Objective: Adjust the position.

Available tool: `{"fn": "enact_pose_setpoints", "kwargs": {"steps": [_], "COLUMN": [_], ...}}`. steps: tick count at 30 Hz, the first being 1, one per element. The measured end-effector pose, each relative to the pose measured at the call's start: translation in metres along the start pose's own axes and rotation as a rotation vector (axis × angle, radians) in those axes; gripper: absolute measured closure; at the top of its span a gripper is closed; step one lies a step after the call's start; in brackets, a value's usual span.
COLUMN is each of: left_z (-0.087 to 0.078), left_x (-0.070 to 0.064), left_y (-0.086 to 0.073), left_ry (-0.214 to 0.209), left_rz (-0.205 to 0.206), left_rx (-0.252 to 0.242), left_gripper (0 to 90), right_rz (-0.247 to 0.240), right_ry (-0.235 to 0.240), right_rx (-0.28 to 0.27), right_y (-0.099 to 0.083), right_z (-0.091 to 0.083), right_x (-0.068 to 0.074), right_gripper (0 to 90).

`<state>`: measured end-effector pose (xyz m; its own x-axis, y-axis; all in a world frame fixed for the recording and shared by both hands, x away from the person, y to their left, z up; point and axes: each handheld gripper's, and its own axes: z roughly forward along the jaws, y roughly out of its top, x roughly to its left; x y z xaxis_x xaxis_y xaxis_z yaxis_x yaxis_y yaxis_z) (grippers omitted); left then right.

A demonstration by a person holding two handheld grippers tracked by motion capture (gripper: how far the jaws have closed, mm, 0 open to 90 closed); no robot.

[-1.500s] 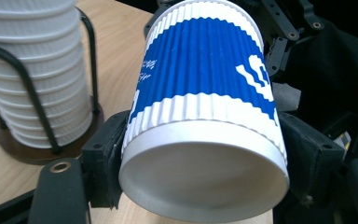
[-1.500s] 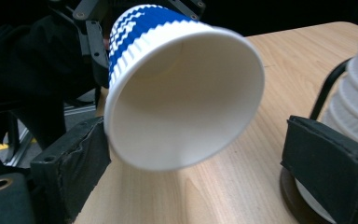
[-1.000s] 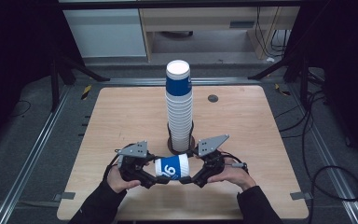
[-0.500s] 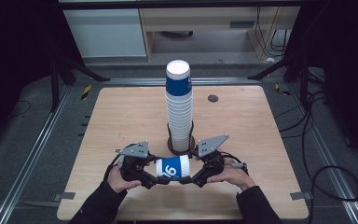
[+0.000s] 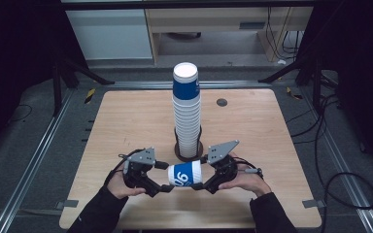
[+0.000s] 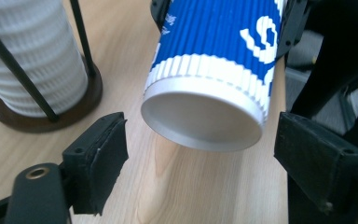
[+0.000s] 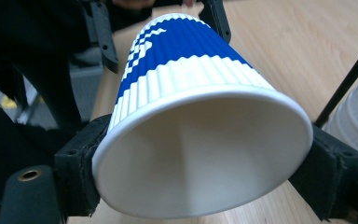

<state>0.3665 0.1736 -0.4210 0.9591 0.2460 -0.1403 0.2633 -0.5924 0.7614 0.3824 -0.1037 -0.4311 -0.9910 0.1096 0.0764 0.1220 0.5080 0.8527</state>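
A blue-and-white ribbed paper cup [image 5: 184, 174] lies on its side in the air between my two grippers, low over the table's front. My right gripper [image 5: 200, 174] is shut on its wide mouth; in the right gripper view both pads [image 7: 77, 175] press the rim of the cup [image 7: 186, 84]. My left gripper [image 5: 165, 176] stands open around the cup's narrow base [image 6: 205, 116], its pads [image 6: 98, 165] clear of it on both sides. Just behind stands a tall stack of cups [image 5: 186, 111] in a black wire holder [image 5: 188, 154].
The wooden table [image 5: 272, 131] has a small dark grommet [image 5: 222, 102] at the back right. Metal rails [image 5: 43, 145] run along its sides, and cables [image 5: 340, 184] lie on the floor to the right. The holder's base [image 6: 42, 116] sits close to my left gripper.
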Motion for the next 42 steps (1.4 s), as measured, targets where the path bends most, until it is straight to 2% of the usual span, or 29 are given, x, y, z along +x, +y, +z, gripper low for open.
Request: {"fn": "enact_pose_setpoints", "kwargs": {"steps": [3,7,16,27,31,33,37,42], "left_z": [0.011,0.021,0.031,0.038,0.036,0.033,0.028,0.018], "left_x": [-0.003,-0.007,-0.011,-0.013,-0.013,-0.011,-0.008,-0.001], "left_y": [0.000,0.000,-0.001,-0.002,-0.001,-0.001,-0.002,-0.004], "left_ry": [0.016,0.020,0.004,0.003,0.007,0.009,0.016,0.041], "left_rz": [0.026,0.059,0.081,0.098,0.105,0.099,0.076,0.042], "left_rx": [0.078,0.145,0.195,0.232,0.216,0.199,0.162,0.115], "left_gripper": [16.0,16.7,20.3,26.7,27.0,27.0,27.1,27.0], "right_rz": [-0.018,-0.025,-0.049,-0.061,-0.059,-0.071,-0.061,-0.017], "right_ry": [-0.005,0.004,0.029,0.046,0.045,0.032,0.003,-0.046], "right_rx": [0.060,0.113,0.192,0.204,0.192,0.165,0.120,0.022], "right_y": [-0.001,-0.002,-0.002,-0.001,-0.001,0.000,0.002,0.006], "right_z": [0.006,0.013,0.030,0.035,0.033,0.032,0.026,0.009], "right_x": [0.001,0.004,0.008,0.010,0.009,0.009,0.006,0.001], "right_gripper": [16.2,16.2,16.2,16.1,14.8,13.8,10.7,8.9]}}
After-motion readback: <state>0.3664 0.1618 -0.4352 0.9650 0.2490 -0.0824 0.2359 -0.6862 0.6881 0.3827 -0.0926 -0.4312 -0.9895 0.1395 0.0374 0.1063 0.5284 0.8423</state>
